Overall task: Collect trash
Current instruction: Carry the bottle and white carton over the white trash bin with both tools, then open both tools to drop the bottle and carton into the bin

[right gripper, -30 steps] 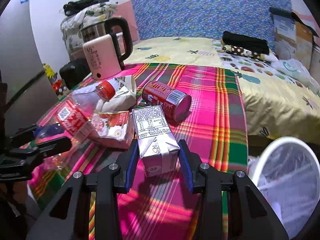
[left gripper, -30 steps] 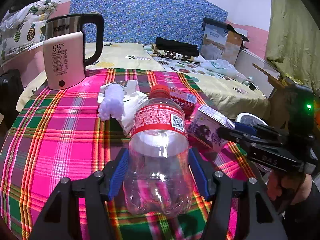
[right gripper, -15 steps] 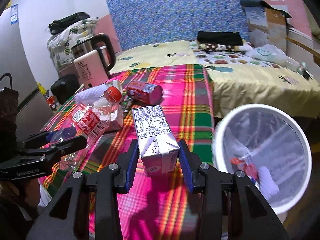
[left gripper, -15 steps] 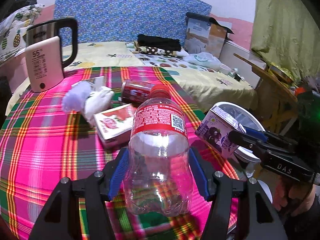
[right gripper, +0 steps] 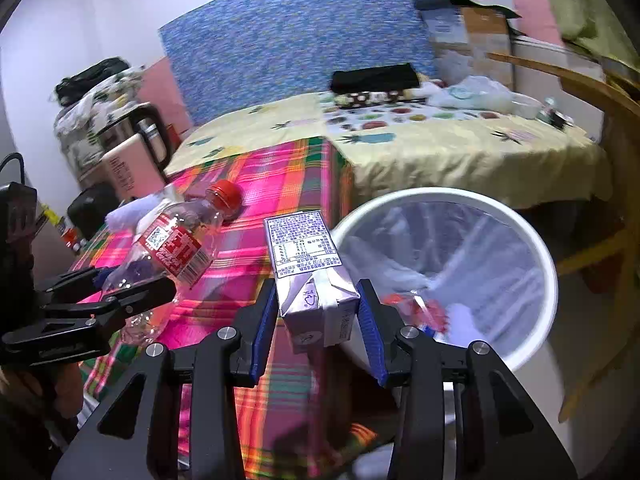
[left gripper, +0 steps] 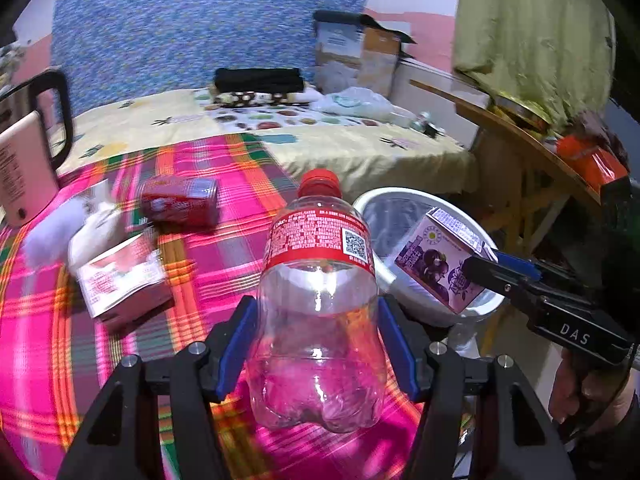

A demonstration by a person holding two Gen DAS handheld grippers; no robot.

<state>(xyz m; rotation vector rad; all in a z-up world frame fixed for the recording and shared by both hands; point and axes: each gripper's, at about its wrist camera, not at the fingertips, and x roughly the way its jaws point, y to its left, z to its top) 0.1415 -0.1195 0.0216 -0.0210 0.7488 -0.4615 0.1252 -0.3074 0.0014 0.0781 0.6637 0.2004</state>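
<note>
Gripping an empty bottle (left gripper: 318, 312) in the left tool (left gripper: 316, 340), right tool (right gripper: 318, 328) clamping a purple carton (right gripper: 312, 280) beside the white bin (right gripper: 532, 248)

The left gripper (left gripper: 316, 340) is clamped on a clear plastic bottle (left gripper: 318, 304), its blue-padded fingers (left gripper: 234, 344) pressing the lower body from both sides and carrying it in the air, cap pointing forward. The right gripper (right gripper: 318, 316) pinches a small drink carton (right gripper: 312, 276) by its end between both pads. A bare hand (left gripper: 588, 388) (only partly in view) grips the right tool's handle.
</note>
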